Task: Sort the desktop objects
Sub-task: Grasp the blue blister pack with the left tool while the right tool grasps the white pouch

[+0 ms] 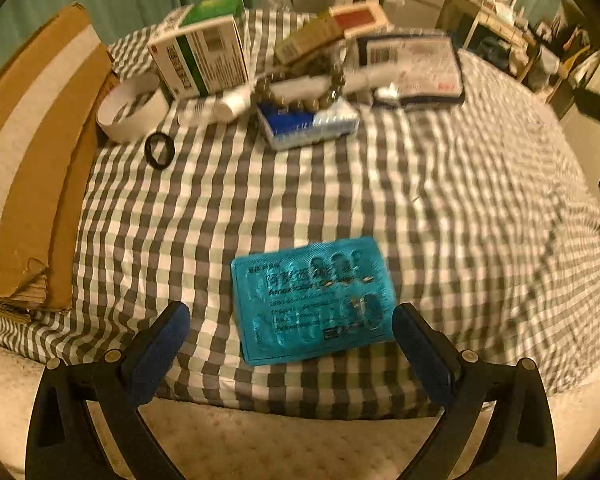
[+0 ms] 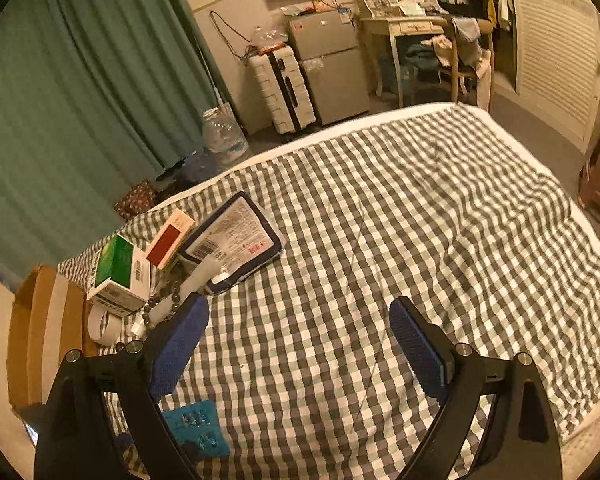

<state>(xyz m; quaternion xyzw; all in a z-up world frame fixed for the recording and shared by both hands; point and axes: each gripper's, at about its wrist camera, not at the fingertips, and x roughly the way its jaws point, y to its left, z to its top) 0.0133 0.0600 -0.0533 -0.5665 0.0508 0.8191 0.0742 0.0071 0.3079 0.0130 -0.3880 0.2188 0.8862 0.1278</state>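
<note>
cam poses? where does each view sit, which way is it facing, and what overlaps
Left wrist: low behind the open left gripper, facing across the checked cloth at the teal pill pack lying between its fingers; clutter pile beyond.
Right wrist: higher behind the open right gripper, facing across bare cloth toward the room; no hands show.
Shared: pill pack, green-white box, cardboard.

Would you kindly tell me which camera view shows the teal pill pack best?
The left wrist view: the teal pill pack lies whole and unobstructed on the checked cloth, between the open left gripper fingers. The right wrist view shows only part of it, low and half hidden behind the right gripper finger.
</note>
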